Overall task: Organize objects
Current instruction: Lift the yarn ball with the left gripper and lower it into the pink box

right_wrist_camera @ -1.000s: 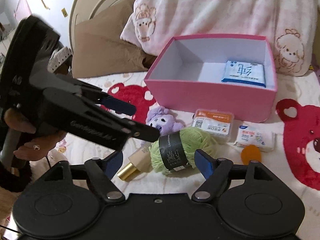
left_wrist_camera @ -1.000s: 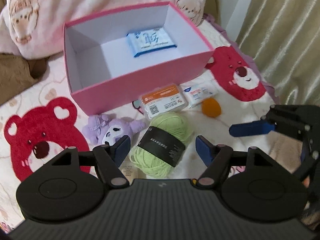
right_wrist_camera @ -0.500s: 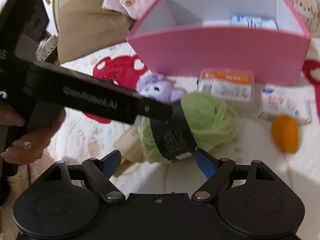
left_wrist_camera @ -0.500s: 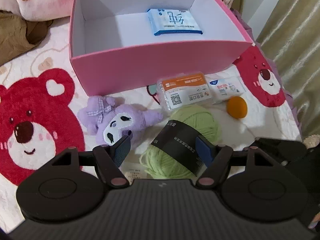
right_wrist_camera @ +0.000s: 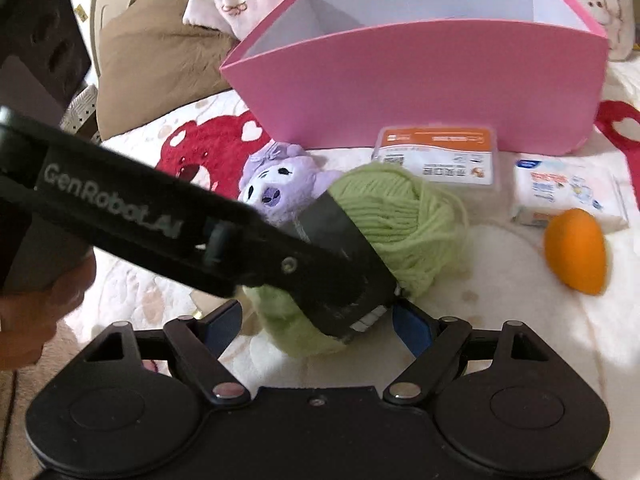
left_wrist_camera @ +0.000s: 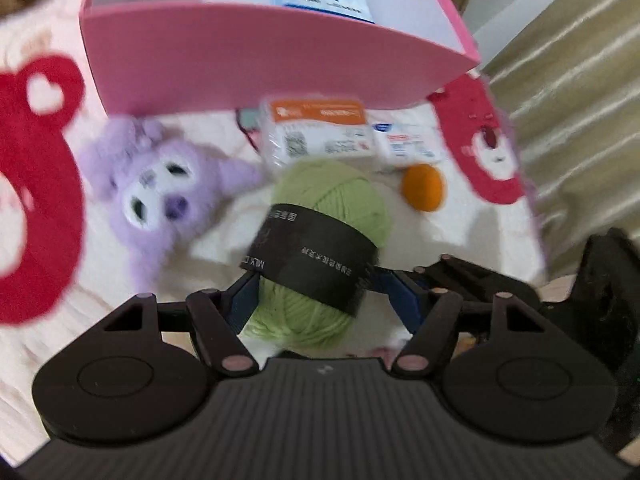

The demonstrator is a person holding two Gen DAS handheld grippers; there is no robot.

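Now my left gripper (left_wrist_camera: 320, 300) straddles the yarn (left_wrist_camera: 320, 232), its jaws just narrowing, left pad touching, right pad apart. My right gripper (right_wrist_camera: 316, 330) spreads wider around it too. Yarn lies before the box (right_wrist_camera: 420, 92).

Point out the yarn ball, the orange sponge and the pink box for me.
yarn ball (left_wrist_camera: 340, 188): left wrist view, green strands above the black band.
orange sponge (right_wrist_camera: 576, 252): right wrist view, middle of its body.
pink box (right_wrist_camera: 420, 80): right wrist view, near outer wall.
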